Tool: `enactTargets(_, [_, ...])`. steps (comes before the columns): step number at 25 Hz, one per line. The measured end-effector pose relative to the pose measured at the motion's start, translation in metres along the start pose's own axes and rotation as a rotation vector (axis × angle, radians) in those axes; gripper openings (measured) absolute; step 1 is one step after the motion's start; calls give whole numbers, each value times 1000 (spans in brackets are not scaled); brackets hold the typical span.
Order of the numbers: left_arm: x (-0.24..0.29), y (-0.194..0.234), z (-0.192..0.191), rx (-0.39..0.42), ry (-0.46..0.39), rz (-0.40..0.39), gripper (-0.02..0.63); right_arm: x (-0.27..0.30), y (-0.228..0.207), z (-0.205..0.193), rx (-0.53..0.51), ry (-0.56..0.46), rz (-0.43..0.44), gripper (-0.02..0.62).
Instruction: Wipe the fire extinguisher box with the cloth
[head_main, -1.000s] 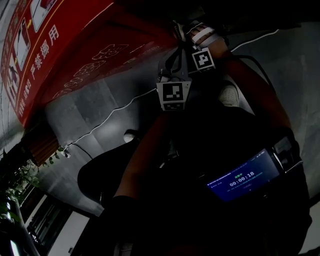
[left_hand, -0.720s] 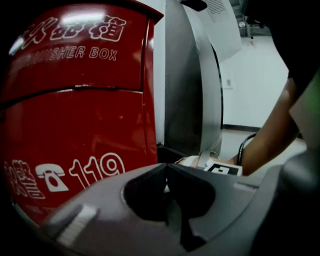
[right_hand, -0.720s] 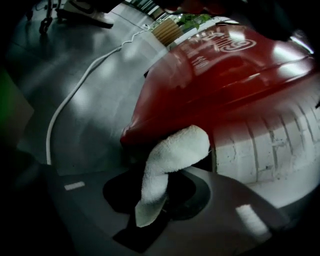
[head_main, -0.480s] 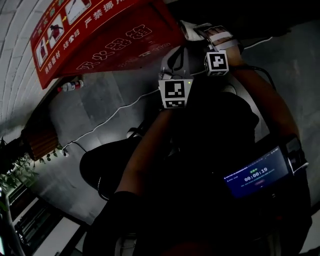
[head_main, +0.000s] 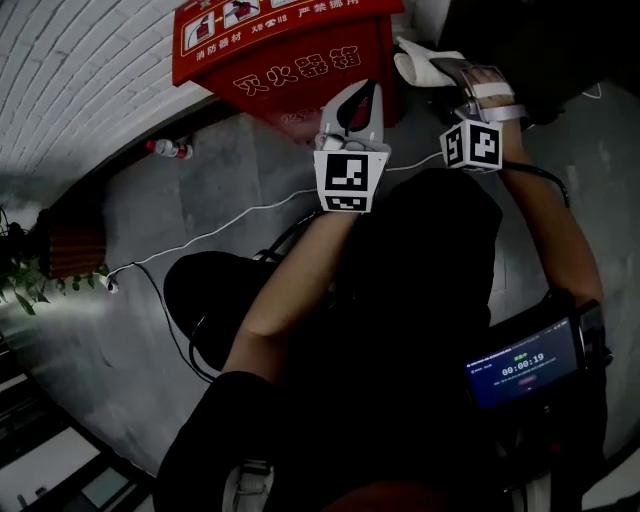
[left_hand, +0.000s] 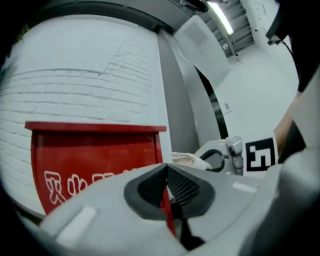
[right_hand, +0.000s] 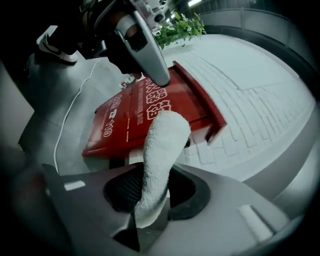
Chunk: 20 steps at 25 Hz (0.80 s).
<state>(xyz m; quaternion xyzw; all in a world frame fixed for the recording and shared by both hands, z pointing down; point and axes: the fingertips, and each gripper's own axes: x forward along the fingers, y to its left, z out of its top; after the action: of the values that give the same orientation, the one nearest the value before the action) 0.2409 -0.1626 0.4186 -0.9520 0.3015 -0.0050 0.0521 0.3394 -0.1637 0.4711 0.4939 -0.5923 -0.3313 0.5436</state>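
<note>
The fire extinguisher box (head_main: 290, 45) is sitting at 12 o'clock in the head view, red with white lettering, backing onto a white brick wall (head_main: 80, 80). The cloth (right_hand: 161, 145), a pale rolled towel, is poking up at about 1 o'clock, just beside the box's right-hand corner. Whether it is touching the red surface cannot be told, so the wiping is probably just about to begin. The right gripper (right_hand: 156, 172) is clenching the cloth's lower end between its dark ribbed pads, with most of the roll standing free above them. The left gripper (left_hand: 165, 170) is hovering at 9 o'clock from the right one, pointing at the box front with its jaws pressed together on nothing. Farther out, a plastic bottle (head_main: 170, 150) is lying on the grey floor at 7 o'clock from the box, a white cable (head_main: 230, 222) is trailing across the floor at 6 o'clock, and a potted plant (head_main: 30, 285) is showing at the 9 o'clock edge. The main risk lies in the grip. The cloth is being held low and by one end only, so the free part could fold over or drag out of the jaws once it is pressed along the box. The hard jaw would then scrape the paint. With both grippers crowding the same corner, they could also knock together, and the cable underfoot could snag a step.
</note>
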Motion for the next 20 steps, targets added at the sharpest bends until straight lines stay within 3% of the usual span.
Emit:
enactTargets(3, [-18,18,42,25,-49,33,2,-22,-43,22,-54,-12,-74,108])
enactTargets(9, [-53,71,108,82,-93,108,2,-45,-113,91,-84,-103,-137,107])
enactTargets(20, [-136,235,172,187,-117,286,2,-26,-172,291,-125,-313,-206,107])
